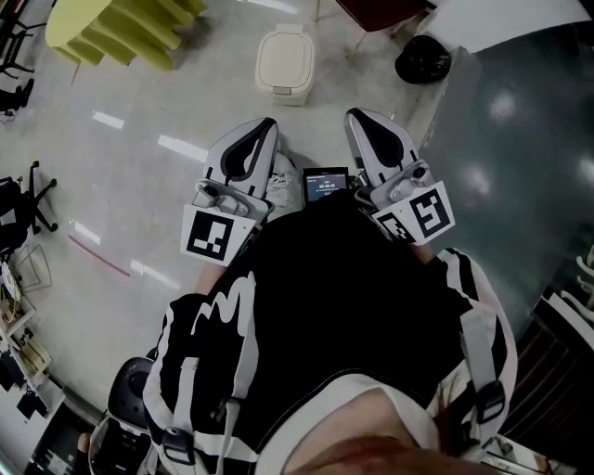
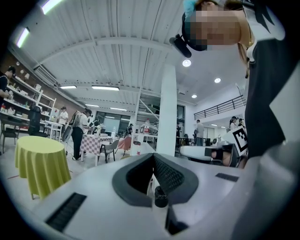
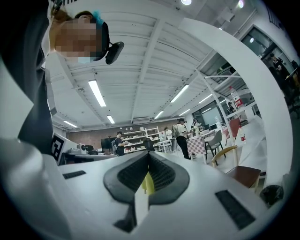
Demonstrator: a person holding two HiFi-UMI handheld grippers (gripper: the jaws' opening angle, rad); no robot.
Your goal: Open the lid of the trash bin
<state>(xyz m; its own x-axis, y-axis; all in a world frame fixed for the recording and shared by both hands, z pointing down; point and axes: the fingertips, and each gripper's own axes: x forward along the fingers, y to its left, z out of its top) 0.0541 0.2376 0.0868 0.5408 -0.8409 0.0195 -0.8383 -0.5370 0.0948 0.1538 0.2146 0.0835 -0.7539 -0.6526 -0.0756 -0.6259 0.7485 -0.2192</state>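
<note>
I see the bin (image 1: 285,63) standing on the floor (image 1: 139,186) ahead of me, well apart from both grippers, its lid down. Its long axis runs away from me, nearly straight up the head view. The left gripper (image 1: 264,125) and right gripper (image 1: 360,117) sit close to my chest, tips toward the bin. Both are clenched with nothing in them, left (image 2: 153,157) and right (image 3: 148,154).

cream trash bin (image 1: 284,63), yellow-green tablecloth (image 1: 121,28), pale grey floor (image 1: 139,186). left gripper (image 1: 267,125) and right gripper (image 1: 355,117): white, with black-and-white square markers. black top (image 1: 325,297), white stripes.
</note>
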